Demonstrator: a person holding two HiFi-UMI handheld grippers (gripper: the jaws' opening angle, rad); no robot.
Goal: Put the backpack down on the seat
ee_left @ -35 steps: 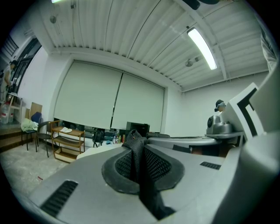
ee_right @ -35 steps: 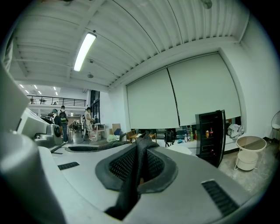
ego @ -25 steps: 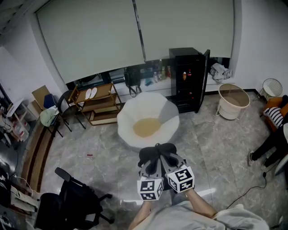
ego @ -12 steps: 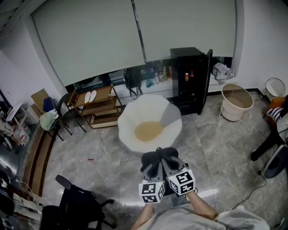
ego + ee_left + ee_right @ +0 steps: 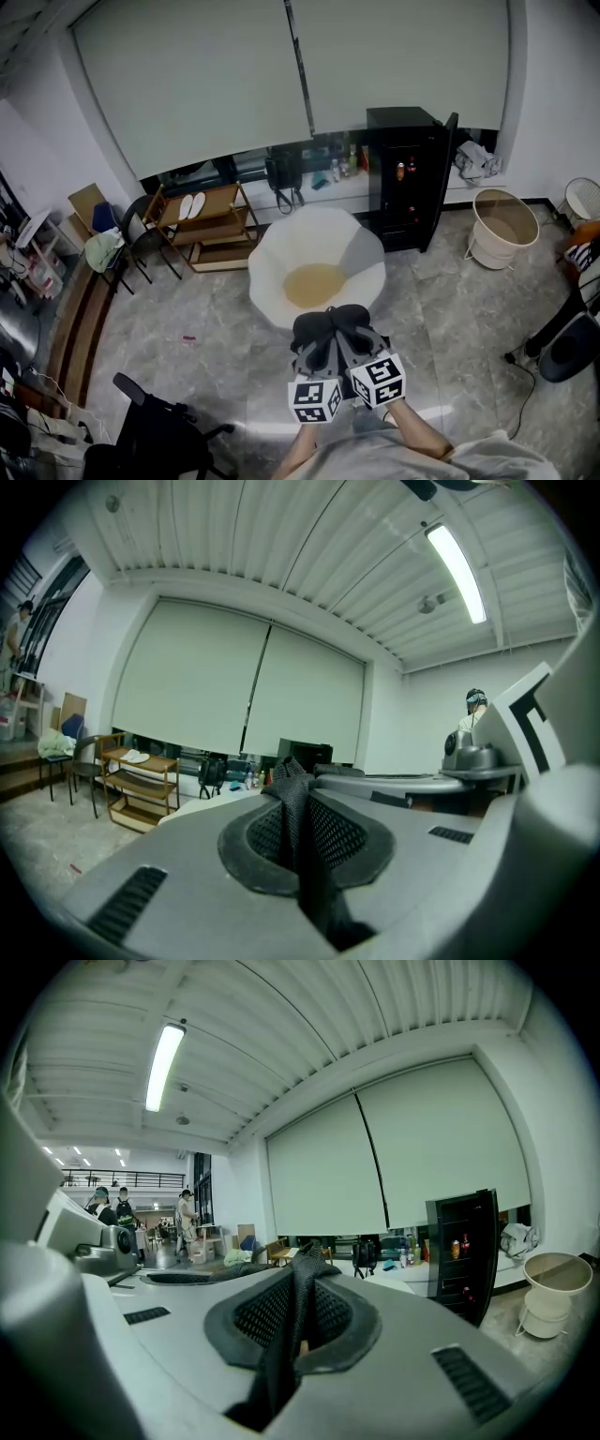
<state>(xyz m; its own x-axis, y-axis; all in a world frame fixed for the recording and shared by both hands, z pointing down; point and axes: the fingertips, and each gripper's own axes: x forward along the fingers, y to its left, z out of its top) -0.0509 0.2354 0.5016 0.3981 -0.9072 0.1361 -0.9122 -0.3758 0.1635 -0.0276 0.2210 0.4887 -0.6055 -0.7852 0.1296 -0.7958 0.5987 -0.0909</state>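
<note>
In the head view both grippers are held side by side over the floor, each shut on a black strap of the black backpack (image 5: 328,324). My left gripper (image 5: 316,347) and right gripper (image 5: 350,341) point toward the seat (image 5: 281,258), a round white chair with a tan cushion, just beyond the backpack. In the left gripper view a black mesh strap (image 5: 302,841) is pinched between the jaws of the left gripper (image 5: 298,803). The right gripper view shows the same kind of strap (image 5: 292,1326) clamped in the right gripper (image 5: 300,1297). The backpack's body is mostly hidden under the grippers.
A black fridge (image 5: 408,178) with its door open stands behind the seat to the right. A wooden shelf rack (image 5: 202,220) is to its left, a beige basket (image 5: 502,228) at the right, a black office chair (image 5: 150,441) at lower left. A person's leg (image 5: 562,314) shows at the right edge.
Both grippers, still carrying the backpack, have come closer to the white seat, which now lies just beyond the backpack. The grip on the straps is unchanged.
</note>
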